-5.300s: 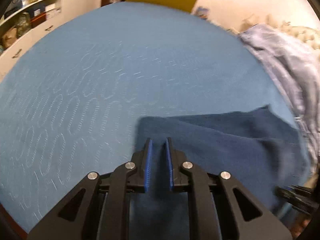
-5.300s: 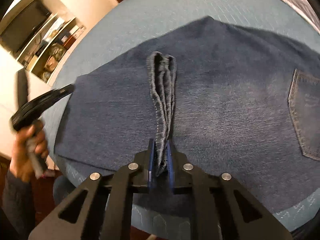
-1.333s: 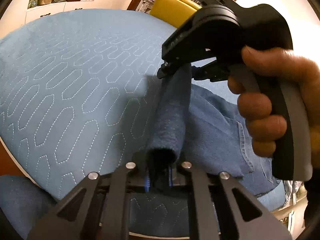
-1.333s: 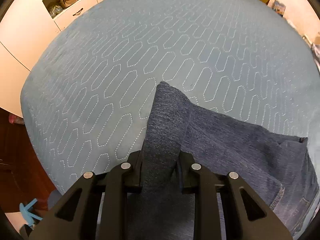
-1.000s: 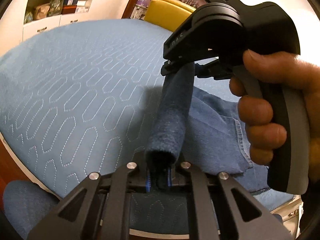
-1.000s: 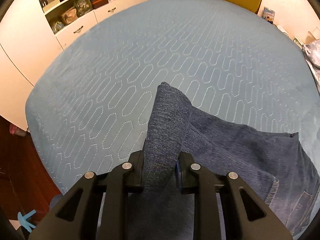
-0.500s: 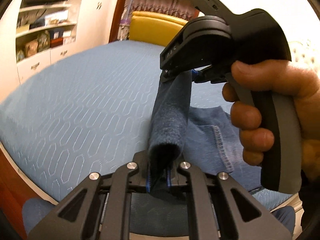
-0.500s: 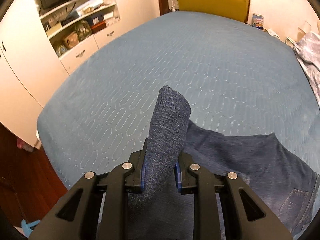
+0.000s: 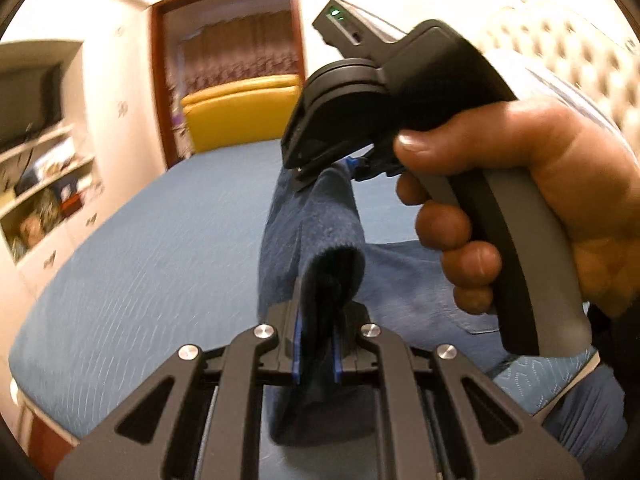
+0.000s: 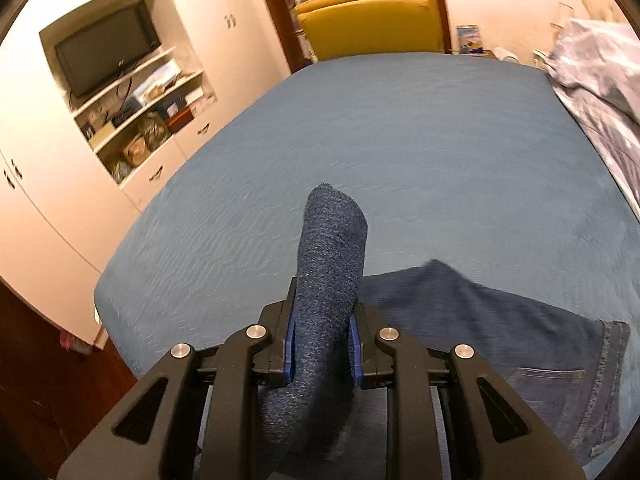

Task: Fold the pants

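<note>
lifting a fold, by the look of it. left wrist view: left gripper (image 9: 316, 354) clamped narrow on a bunched edge of the pants (image 9: 320, 240); right gripper (image 9: 320, 172) bites the same edge farther along, rest of the denim trailing on the bed (image 9: 140, 260). right wrist view: right gripper (image 10: 320, 348) pinching rolled denim (image 10: 332, 248), pocket end lying flat (image 10: 552, 344). judgement: keep both grips level, edge taut, carry over evenly before lowering.

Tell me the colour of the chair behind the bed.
Mustard yellow. The chair shows best in the right wrist view, beyond the far edge of the bed.
</note>
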The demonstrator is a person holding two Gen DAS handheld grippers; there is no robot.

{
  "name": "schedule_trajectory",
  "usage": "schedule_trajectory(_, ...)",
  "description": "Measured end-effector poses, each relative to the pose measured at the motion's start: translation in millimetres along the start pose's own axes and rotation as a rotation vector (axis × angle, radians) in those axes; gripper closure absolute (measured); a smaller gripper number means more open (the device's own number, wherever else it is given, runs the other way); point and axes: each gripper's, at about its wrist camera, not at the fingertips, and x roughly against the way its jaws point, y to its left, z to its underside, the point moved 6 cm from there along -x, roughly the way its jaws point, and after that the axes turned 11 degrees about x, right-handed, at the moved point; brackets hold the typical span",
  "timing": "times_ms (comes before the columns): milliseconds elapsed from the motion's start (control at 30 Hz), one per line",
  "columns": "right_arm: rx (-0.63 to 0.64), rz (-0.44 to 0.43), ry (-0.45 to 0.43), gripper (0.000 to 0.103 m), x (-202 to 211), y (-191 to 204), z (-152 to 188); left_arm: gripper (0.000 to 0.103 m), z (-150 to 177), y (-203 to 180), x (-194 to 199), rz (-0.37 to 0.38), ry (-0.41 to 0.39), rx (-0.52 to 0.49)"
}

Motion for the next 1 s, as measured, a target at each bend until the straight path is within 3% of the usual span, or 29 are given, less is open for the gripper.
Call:
schedule_trajectory(200,-0.133,-0.089,-0.035,0.084,15.4,-80.9,33.5,0.093,5.4,-72.7,-23.5,0.056,-0.010,-0.157)
schedule_trajectory(567,-0.378,-0.166,-0.031,0.087,15.8,-233.0,138.2,0.093,77.4,-217.4,-75.4,0.177,0.065,-0.428)
schedule_trajectory(767,-0.416,-0.183,-0.039,0.087,13.5,-272.3,170.8,0.093,115.2,-246.4,-103.7,0.142,0.099,-0.560)
schedule_trajectory(900,-0.441,-0.164,-0.022,0.096,6.2,-291.5,189.5,0.093,137.4,-258.6,-123.1,0.104,0.109,-0.641)
schedule_trajectory(1000,-0.422,-0.162,-0.023,0.099,4.4,-292.9,195.0,0.093,136.9,-263.8,-129.3,0.084,0.090,-0.666)
